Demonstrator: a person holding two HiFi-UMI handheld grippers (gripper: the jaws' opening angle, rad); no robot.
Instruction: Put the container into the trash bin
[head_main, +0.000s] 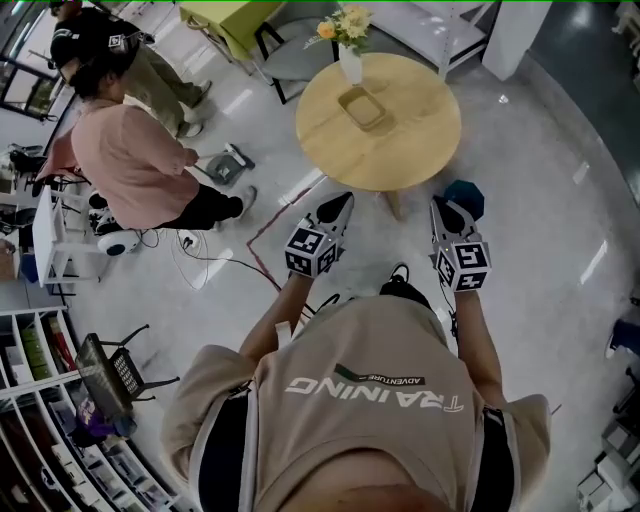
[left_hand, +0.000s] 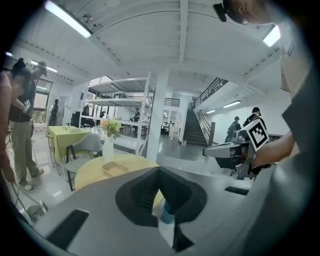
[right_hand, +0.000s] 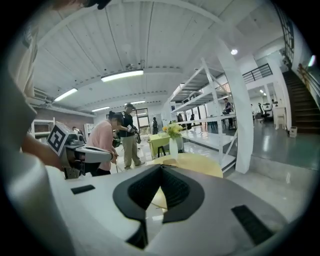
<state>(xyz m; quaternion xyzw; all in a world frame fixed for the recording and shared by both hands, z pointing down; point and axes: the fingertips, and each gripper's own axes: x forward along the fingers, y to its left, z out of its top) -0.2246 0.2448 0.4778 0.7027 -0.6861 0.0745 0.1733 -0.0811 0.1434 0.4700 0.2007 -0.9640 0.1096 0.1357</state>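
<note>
Now, container (head_main: 363, 107) (left_hand: 115, 168): a shallow tan tray lying flat on the round wooden table (head_main: 420, 140), toward its far side and just on the near side of the vase. Neither gripper touches it.
Vase (head_main: 350, 64): white and upright at the table's far edge, holding yellow and orange flowers (head_main: 345, 22).
Trash bin (head_main: 468, 195): dark blue, standing on the floor (head_main: 560, 200) at the table's near-right edge, partly tucked under the rim.
Left hand-held gripper (head_main: 343, 200) (left_hand: 159, 170): held over the floor on the near side of the table and pointing toward it. Its jaws are pressed together at the tips with nothing between them. In its own view the container sits far off and to the left of the tips.
Right hand-held gripper (head_main: 440, 205) (right_hand: 161, 168): level with the left one and to its right. Its jaws are likewise pressed together and empty, and its tip is just beside the trash bin in the head view.
Spacing: both grippers are well apart from the container, side by side with a gap between them.
Chair (head_main: 295, 50): grey, at the far side of the table.
Person in pink top (head_main: 130, 160): on the floor at the left, well apart from the table.
</note>
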